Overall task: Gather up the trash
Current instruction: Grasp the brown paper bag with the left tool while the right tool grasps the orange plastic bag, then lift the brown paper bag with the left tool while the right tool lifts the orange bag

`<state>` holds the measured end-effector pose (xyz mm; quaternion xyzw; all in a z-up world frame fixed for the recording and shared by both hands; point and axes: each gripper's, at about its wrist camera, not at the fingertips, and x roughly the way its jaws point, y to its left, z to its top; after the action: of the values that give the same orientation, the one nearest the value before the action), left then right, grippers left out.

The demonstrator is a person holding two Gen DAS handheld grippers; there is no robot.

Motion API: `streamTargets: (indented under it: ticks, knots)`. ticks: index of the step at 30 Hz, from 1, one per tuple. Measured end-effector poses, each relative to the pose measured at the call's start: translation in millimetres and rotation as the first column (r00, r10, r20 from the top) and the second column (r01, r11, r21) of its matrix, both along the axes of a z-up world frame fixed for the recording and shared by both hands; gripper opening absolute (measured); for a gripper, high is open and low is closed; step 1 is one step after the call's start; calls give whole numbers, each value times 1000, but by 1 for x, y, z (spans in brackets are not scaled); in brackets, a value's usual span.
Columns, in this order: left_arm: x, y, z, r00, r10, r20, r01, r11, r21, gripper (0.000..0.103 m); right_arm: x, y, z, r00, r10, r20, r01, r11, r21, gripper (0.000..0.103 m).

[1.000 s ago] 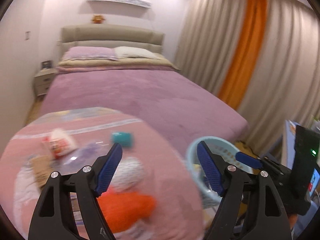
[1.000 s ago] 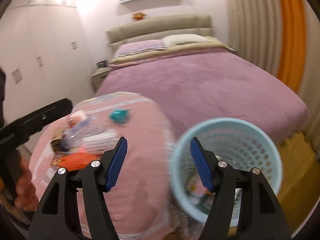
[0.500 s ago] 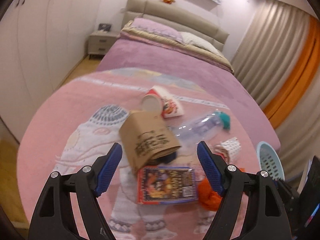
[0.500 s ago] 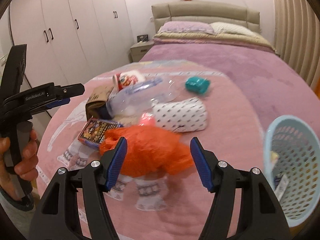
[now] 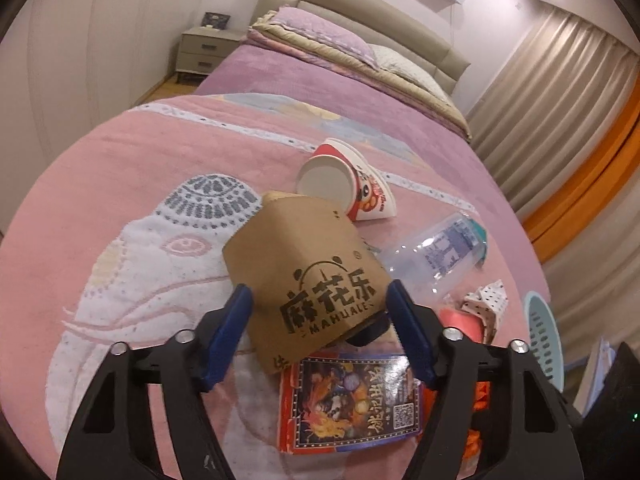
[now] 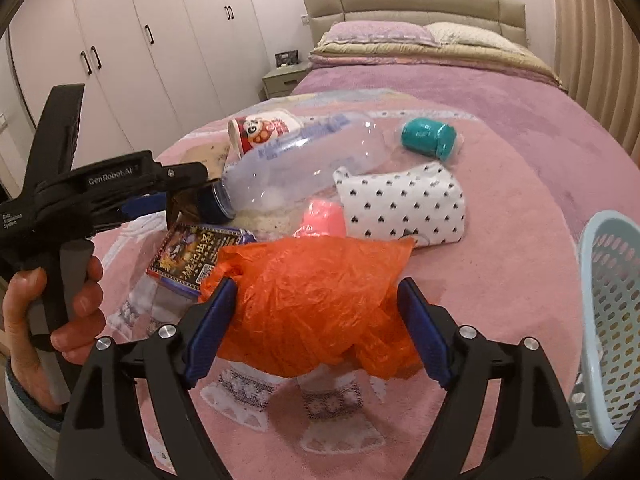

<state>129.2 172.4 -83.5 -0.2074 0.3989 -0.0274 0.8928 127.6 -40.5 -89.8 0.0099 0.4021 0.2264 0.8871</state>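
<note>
Trash lies in a pile on a pink elephant blanket. My left gripper is open, its blue pads on either side of a brown paper box. Below the box lies a red snack packet. My right gripper is open around a crumpled orange plastic bag. Beyond it lie a clear plastic bottle, a red noodle cup, a heart-print white wrapper, a pink piece and a teal lid. The left gripper also shows in the right wrist view.
A light blue perforated basket stands at the right edge of the blanket; it also shows in the left wrist view. Behind are the purple bed, a nightstand, white wardrobes and curtains.
Both grippers swung left, away from the basket, and moved down to the pile. The left one now brackets the brown box and the right one brackets the orange bag. Both stay open.
</note>
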Motion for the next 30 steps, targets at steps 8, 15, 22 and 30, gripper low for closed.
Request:
streamTargets:
  ticks: [8, 15, 22, 30]
  knots:
    - [-6, 0, -2, 999, -10, 49, 12, 999, -44, 50, -8, 7, 2, 999, 28, 38, -27, 999, -37, 47]
    - [-21, 7, 8, 997, 18, 79, -15, 999, -48, 33, -20, 6, 5, 997, 28, 75, -25, 999, -42, 33]
    - [-34, 1, 33, 989, 21, 146, -20, 1000, -8, 29, -27, -11, 22, 995, -6, 100, 4, 1000, 15, 32]
    - [-42, -16, 59, 968, -22, 249, 28, 999, -18, 7, -32, -34, 40, 990, -56, 131, 50, 998, 47, 32]
